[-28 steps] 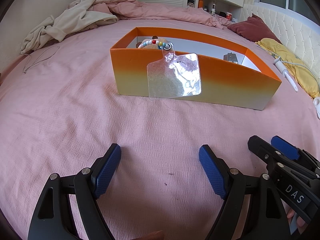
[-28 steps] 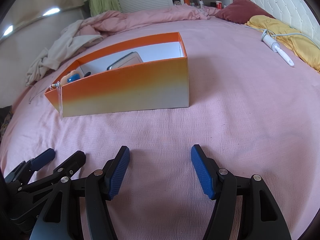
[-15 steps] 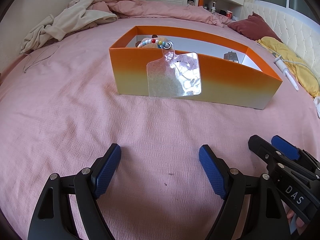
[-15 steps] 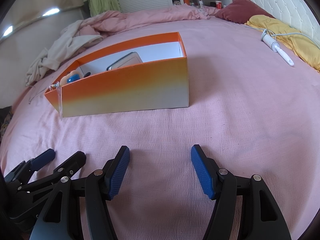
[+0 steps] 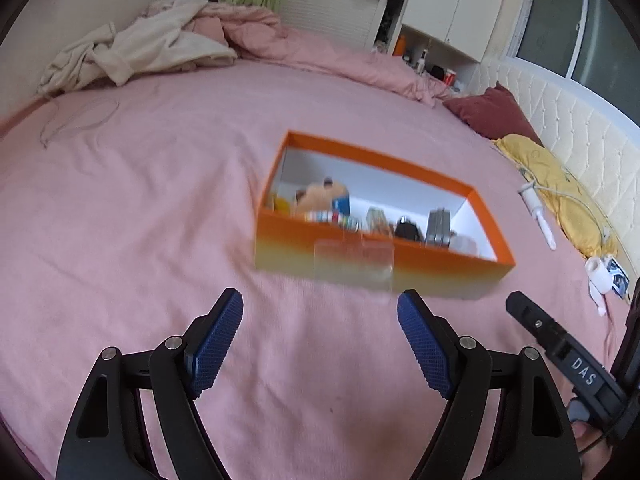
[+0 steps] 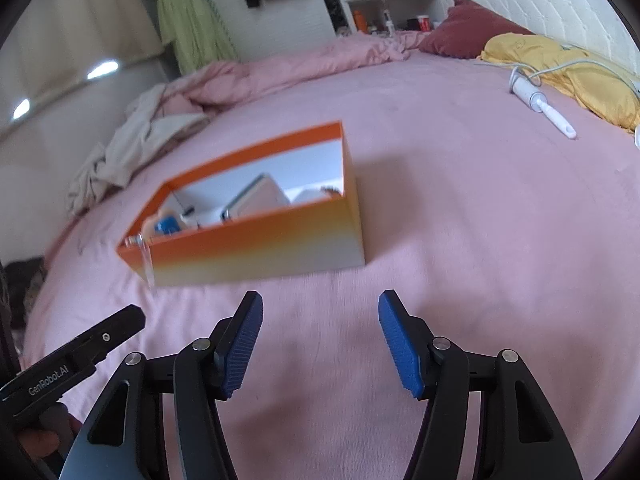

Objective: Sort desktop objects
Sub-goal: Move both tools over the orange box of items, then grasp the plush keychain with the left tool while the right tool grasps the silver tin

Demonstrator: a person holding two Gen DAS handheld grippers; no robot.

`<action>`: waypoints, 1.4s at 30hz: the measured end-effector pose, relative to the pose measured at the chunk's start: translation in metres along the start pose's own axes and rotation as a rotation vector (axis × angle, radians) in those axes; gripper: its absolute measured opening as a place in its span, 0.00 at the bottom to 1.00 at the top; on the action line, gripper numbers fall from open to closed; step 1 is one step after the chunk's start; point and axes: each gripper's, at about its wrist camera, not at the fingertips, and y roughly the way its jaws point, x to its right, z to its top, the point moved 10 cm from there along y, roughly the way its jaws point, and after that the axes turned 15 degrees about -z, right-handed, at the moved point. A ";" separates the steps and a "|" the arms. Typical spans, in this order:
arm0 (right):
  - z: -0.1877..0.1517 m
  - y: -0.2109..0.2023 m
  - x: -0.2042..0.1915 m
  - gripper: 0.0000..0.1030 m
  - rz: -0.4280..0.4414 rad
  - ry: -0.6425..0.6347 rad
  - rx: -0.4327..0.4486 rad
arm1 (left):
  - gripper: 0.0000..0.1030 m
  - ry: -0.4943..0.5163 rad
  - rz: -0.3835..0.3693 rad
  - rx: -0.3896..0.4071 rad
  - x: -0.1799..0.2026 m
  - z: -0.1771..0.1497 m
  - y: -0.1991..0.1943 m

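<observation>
Pink bedspread (image 5: 160,200) under orange box (image 5: 360,256), both grippers' fingers (image 5: 216,340) spread wide, empty

A pink bedsheet (image 5: 160,208) covers the bed and fills most of the frame. White cabinets (image 5: 452,4) stand at upper centre, with a window (image 5: 580,28) at upper right above a cream tufted headboard (image 5: 560,112).

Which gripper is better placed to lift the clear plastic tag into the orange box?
Left, probably. The clear plastic tag hangs on the orange box wall straight ahead of the open left gripper. For the open right gripper it sits off at the box's far corner.
</observation>
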 end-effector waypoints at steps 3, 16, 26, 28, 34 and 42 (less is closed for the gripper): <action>0.037 -0.008 -0.004 0.59 0.033 0.033 0.022 | 0.78 0.144 -0.007 -0.024 0.017 0.042 0.009; 0.067 -0.012 0.005 0.59 0.010 0.060 0.031 | 0.51 0.332 0.046 -0.447 0.010 0.034 0.118; 0.063 -0.004 0.001 0.59 0.016 0.049 0.008 | 0.33 0.207 -0.017 -0.397 -0.005 0.021 0.102; 0.070 -0.003 -0.012 0.59 0.027 0.018 0.006 | 0.33 0.183 -0.038 -0.364 -0.005 0.026 0.096; 0.087 0.018 -0.061 0.61 0.018 -0.122 -0.050 | 0.32 0.134 -0.054 -0.286 -0.013 0.053 0.079; 0.048 0.079 -0.094 0.46 -0.092 -0.287 -0.208 | 0.32 0.084 -0.062 -0.221 -0.029 0.062 0.058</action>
